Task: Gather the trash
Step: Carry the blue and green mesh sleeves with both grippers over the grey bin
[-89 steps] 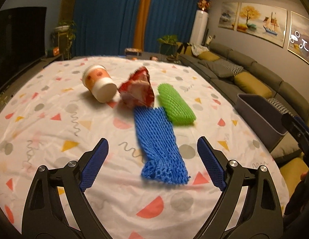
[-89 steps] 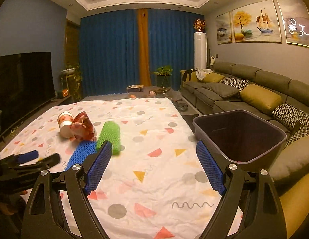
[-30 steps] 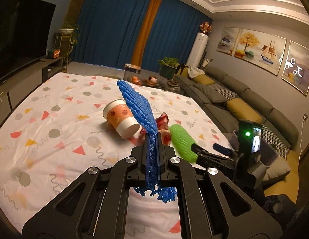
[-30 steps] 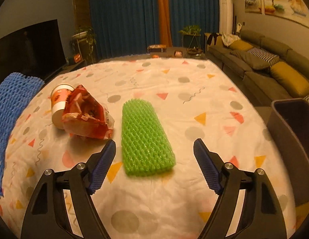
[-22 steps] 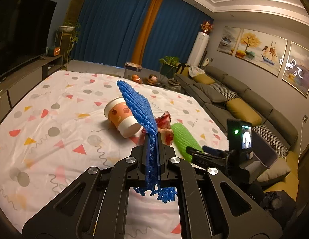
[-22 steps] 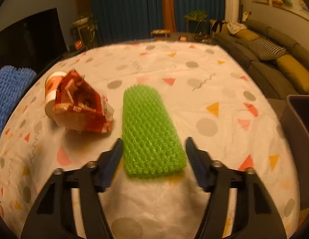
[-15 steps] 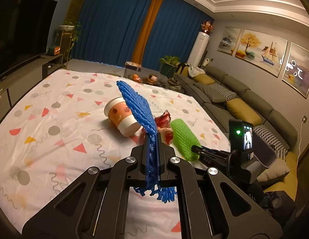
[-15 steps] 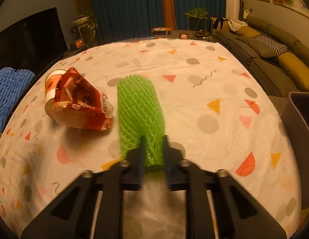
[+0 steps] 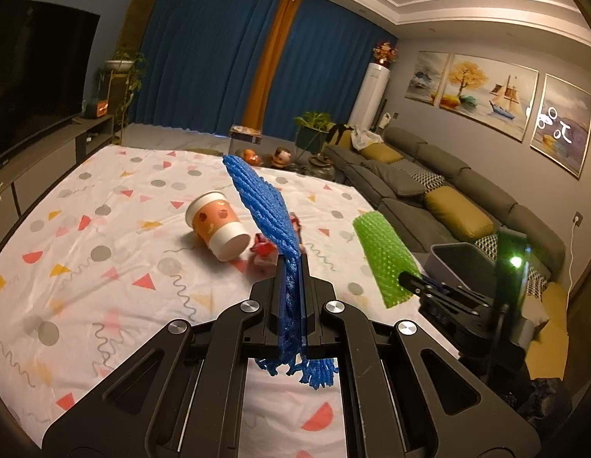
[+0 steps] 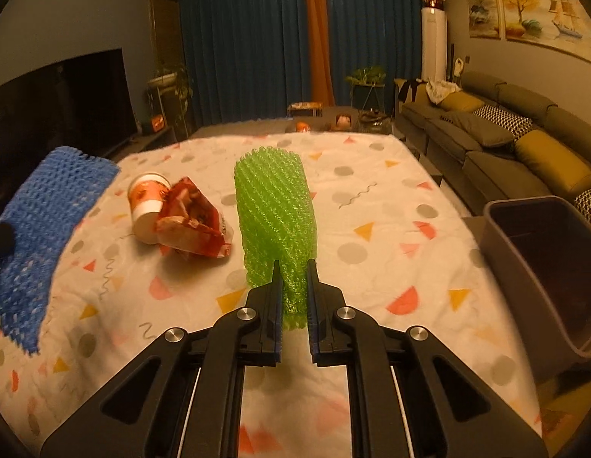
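My left gripper is shut on a blue foam net, which stands up from its jaws above the table; the same blue foam net shows at the left of the right wrist view. The right gripper is shut on the near end of a green foam net, lifted clear of the cloth; this green foam net and the right gripper appear at the right of the left wrist view. A paper cup lies on its side beside a crumpled red wrapper.
The table wears a white cloth with coloured shapes. A dark grey bin stands off the table's right edge, in front of a long sofa. A television lines the left wall.
The right gripper closed on the green foam net and lifted it off the cloth. The left gripper kept the blue net pinched and stayed almost in place.
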`<state>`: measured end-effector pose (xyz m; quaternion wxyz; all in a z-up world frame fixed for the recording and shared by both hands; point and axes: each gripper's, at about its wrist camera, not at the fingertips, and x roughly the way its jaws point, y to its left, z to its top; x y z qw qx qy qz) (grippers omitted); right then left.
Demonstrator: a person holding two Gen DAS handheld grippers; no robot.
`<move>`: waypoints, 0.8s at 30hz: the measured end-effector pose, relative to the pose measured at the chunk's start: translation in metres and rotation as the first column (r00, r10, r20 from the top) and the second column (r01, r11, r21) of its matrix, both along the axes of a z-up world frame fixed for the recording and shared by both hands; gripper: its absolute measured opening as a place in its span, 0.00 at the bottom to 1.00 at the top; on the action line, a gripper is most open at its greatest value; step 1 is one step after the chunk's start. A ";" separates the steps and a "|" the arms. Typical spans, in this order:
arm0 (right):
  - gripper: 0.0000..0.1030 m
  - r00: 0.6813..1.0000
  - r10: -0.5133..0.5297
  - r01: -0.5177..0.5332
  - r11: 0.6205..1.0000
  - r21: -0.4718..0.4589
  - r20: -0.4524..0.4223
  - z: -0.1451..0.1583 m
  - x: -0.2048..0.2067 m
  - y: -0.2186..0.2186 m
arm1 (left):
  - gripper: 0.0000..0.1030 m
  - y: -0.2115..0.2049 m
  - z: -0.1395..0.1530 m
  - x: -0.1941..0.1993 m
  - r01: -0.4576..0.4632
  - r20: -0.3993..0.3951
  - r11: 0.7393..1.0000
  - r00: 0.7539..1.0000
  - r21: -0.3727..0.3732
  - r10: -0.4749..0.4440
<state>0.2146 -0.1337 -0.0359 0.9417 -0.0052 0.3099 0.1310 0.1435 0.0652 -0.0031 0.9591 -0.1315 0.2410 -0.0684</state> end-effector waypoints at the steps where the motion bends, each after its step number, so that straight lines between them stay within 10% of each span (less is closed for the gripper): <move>1: 0.11 1.000 -0.001 0.001 1.000 0.004 0.010 0.003 -0.006 -0.004 | 0.04 -0.002 0.001 -0.001 0.003 0.001 1.000 1.000 0.002 -0.003; 24: 0.11 0.989 -0.092 0.081 0.992 0.096 0.114 0.033 -0.075 -0.080 | 0.04 -0.079 0.015 -0.020 0.104 0.026 0.992 0.994 0.066 -0.106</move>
